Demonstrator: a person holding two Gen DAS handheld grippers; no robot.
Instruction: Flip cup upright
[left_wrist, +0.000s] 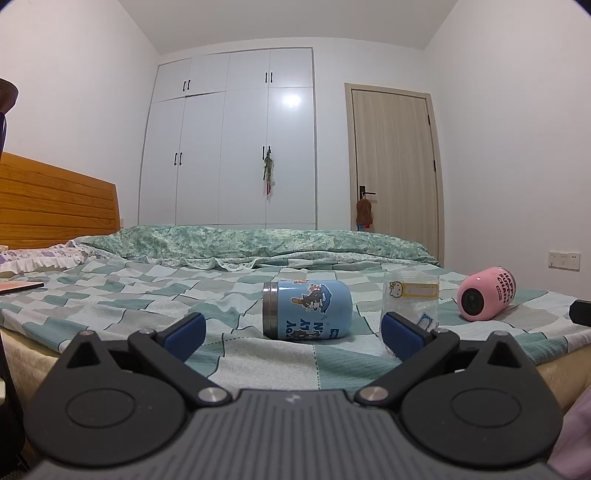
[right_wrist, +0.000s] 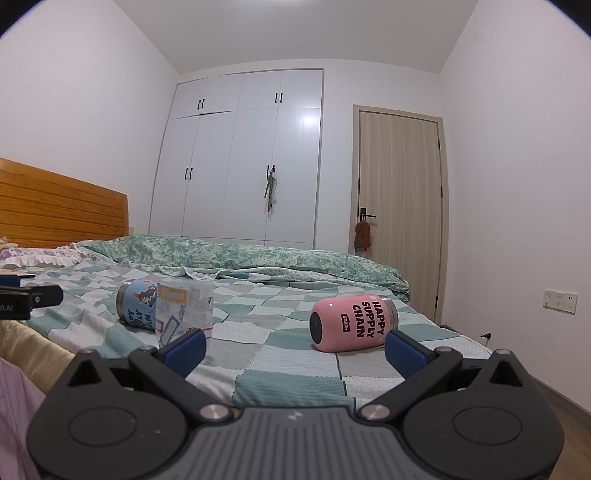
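Observation:
A blue cartoon cup (left_wrist: 308, 310) lies on its side on the checked bedspread (left_wrist: 147, 295), steel rim to the left. A clear plastic cup (left_wrist: 412, 299) with a cat sticker stands to its right. A pink cup (left_wrist: 485, 297) marked "HAPPY SUPPLY CHAIN" lies on its side further right. My left gripper (left_wrist: 293, 334) is open and empty, just short of the blue cup. In the right wrist view my right gripper (right_wrist: 295, 349) is open and empty, just short of the pink cup (right_wrist: 352, 323); the blue cup (right_wrist: 138, 302) and clear cup (right_wrist: 186, 308) lie to the left.
A green quilt (left_wrist: 258, 243) is bunched along the far side of the bed. A wooden headboard (left_wrist: 55, 206) stands at the left. White wardrobe (left_wrist: 229, 147) and a door (left_wrist: 395, 162) are behind. The bed's front edge is right under both grippers.

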